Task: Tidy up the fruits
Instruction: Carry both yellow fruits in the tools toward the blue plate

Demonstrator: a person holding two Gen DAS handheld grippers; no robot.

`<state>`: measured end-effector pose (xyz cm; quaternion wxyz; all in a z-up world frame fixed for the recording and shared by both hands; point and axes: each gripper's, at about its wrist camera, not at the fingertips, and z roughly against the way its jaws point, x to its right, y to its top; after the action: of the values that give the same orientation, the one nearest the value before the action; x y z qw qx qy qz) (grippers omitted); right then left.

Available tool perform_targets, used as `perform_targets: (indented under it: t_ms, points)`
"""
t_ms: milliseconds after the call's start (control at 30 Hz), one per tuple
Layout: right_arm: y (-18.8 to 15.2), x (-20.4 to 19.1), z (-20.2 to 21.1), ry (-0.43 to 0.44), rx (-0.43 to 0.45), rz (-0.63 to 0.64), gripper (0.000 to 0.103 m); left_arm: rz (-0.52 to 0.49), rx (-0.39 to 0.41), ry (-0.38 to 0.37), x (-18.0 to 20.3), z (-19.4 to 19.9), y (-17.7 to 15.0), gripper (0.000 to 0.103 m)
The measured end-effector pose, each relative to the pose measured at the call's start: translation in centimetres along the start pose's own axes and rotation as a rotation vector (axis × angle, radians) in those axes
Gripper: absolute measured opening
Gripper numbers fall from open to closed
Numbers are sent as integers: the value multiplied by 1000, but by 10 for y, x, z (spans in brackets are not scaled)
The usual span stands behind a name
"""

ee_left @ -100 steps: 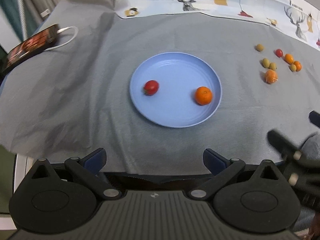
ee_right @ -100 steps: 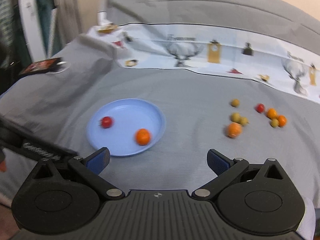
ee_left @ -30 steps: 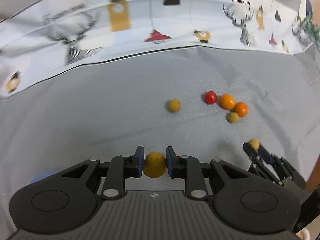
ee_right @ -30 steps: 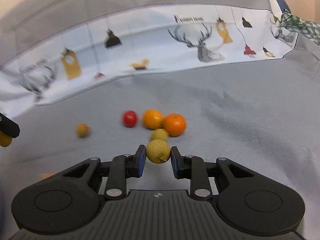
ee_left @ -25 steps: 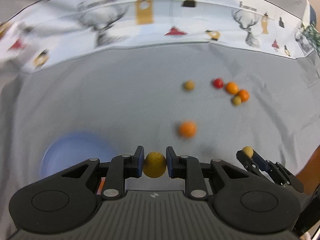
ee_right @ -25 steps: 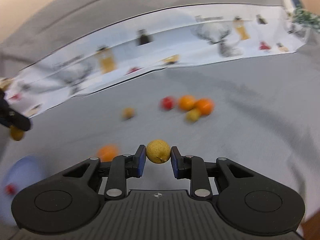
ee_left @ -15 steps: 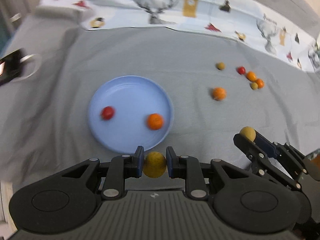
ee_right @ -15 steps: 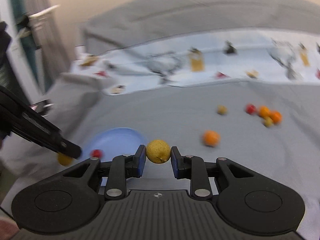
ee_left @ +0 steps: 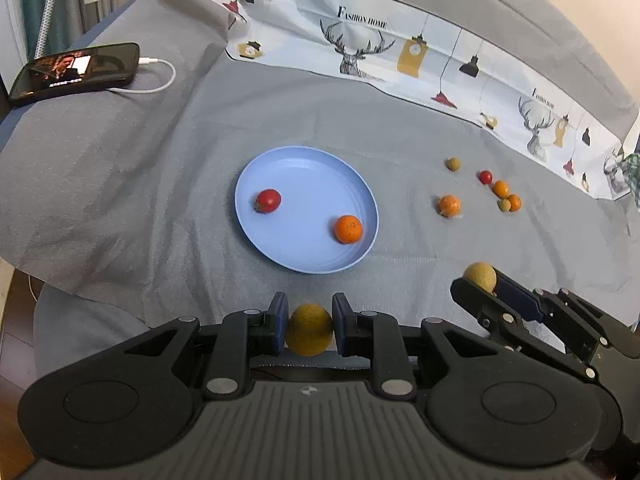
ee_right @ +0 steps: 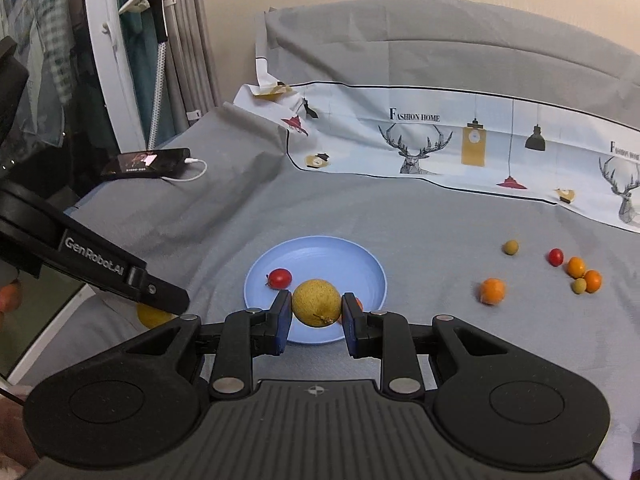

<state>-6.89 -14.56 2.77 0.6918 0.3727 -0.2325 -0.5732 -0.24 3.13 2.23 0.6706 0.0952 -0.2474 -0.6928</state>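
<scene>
Left wrist view: my left hand-held gripper point(ee_left: 309, 330) is clamped on a yellow fruit point(ee_left: 309, 335), my right hand-held gripper point(ee_right: 316, 308) on another yellow fruit point(ee_right: 316, 302), both short of the blue plate point(ee_left: 320, 266) so I can drop them in together.

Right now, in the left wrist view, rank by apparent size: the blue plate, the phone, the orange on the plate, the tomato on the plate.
1. Blue plate
2. Phone
3. Orange
4. Tomato, only slightly smaller than the orange
</scene>
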Motion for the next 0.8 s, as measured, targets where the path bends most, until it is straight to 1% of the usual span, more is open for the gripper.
perform_targets:
  t_ms: [200,333,600,800]
  points:
    - [1,-9,0,-23,-7,39,28,12,27,-23,-5,3,2,26]
    - [1,-13,-2,-25,-16,60,28,17,29,-27,-7,4,4,26]
    - [1,-12,-8,-22,-37,59,28,22,27,-15,-9,-2,10,25]
    - [2,-8,-19,-23,-56,46,28,17,22,-2,-9,-10,22,26]
